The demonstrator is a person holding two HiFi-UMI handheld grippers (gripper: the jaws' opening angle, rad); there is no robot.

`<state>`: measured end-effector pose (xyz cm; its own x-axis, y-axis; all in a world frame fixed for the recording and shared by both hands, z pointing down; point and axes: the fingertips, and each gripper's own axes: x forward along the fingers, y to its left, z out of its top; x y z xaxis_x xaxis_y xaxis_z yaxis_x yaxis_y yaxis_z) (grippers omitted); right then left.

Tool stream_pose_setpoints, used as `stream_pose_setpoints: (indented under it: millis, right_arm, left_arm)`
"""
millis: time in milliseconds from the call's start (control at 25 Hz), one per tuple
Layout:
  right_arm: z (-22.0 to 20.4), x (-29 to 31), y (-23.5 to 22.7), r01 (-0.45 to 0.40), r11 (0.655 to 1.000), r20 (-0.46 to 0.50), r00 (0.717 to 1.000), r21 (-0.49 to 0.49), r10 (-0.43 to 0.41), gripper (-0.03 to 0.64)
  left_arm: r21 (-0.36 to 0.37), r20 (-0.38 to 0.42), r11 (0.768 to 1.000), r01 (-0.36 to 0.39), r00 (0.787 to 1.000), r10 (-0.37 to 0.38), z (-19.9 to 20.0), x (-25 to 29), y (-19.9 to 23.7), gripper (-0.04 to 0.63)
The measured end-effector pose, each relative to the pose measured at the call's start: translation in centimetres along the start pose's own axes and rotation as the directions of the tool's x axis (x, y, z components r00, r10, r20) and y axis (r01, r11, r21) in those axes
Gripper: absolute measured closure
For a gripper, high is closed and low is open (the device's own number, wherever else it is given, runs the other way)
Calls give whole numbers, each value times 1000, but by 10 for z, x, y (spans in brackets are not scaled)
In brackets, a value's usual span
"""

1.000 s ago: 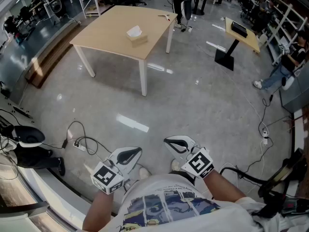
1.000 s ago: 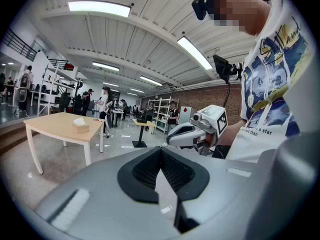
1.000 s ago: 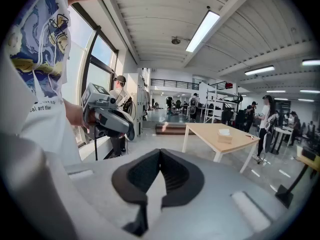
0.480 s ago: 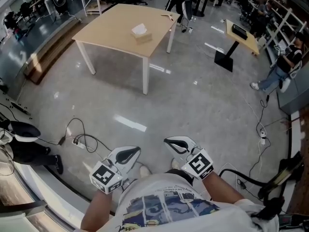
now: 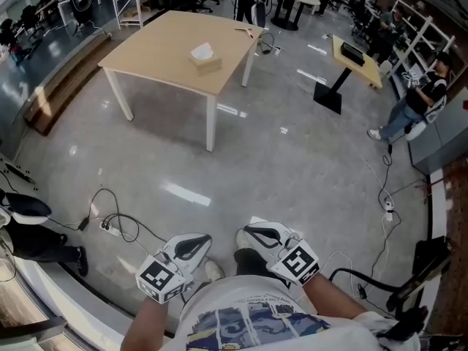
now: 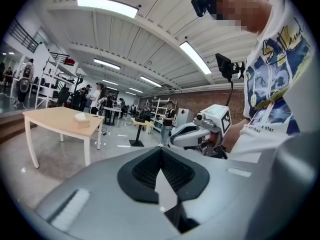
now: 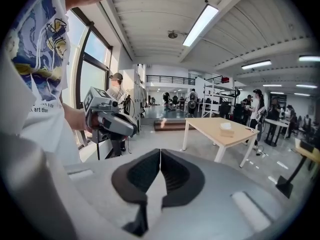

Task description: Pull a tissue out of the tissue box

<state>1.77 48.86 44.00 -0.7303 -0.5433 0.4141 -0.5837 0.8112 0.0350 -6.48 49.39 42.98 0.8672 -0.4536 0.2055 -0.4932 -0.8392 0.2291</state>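
Step in hand: approach, judged from the layout. Neither claw is anywhere near the work.
Left claw (image 5: 196, 241): pads pressed together, nothing between them; held low in front of the person's body.
Right claw (image 5: 252, 232): pads likewise together and empty; just beside the left one, over bare floor (image 5: 292, 159).
Tissue box (image 5: 205, 57): sits on the counter (image 5: 157, 46) near its right edge, roughly midway along that edge, upright.
Tissue (image 5: 202, 50): a white tuft stands out of the top of the box, not yet pulled.
Gap: open floor lies between the person and the counter; the two are well apart.
Next move calls for: walking up to the counter's near edge, opening one claw, and pinching the tuft from above.
Likely need: the other claw steadying the box, since a light carton may lift with the sheet.
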Motion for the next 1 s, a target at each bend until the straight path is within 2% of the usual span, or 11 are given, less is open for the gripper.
stream_pose_setpoints:
  millis: [200,400,600,840,1000]
  right_arm:
    - [-1,18,-33,-20,1000,-6,1000,-4,20,603]
    - [14,40,-78,-55,998,40,998,-7,55,601]
    - [24,58,-146,-88,996,66,994,-33,90,597]
    - [28,63,-218,-112,991,79,990,-74,118,586]
    - [18,68,-251,-117,990,61,991,-78,122,578]
  left_arm:
    - [6,4,1000,-31,1000,31,14,21,26,589]
    - [-12,7,997,-71,997,71,30,46,53,589]
    - [13,-17,995,-104,994,104,56,98,93,589]
    - [100,-27,989,-106,994,110,96,168,120,589]
    - [91,-21,989,-113,993,115,109,199,136,589]
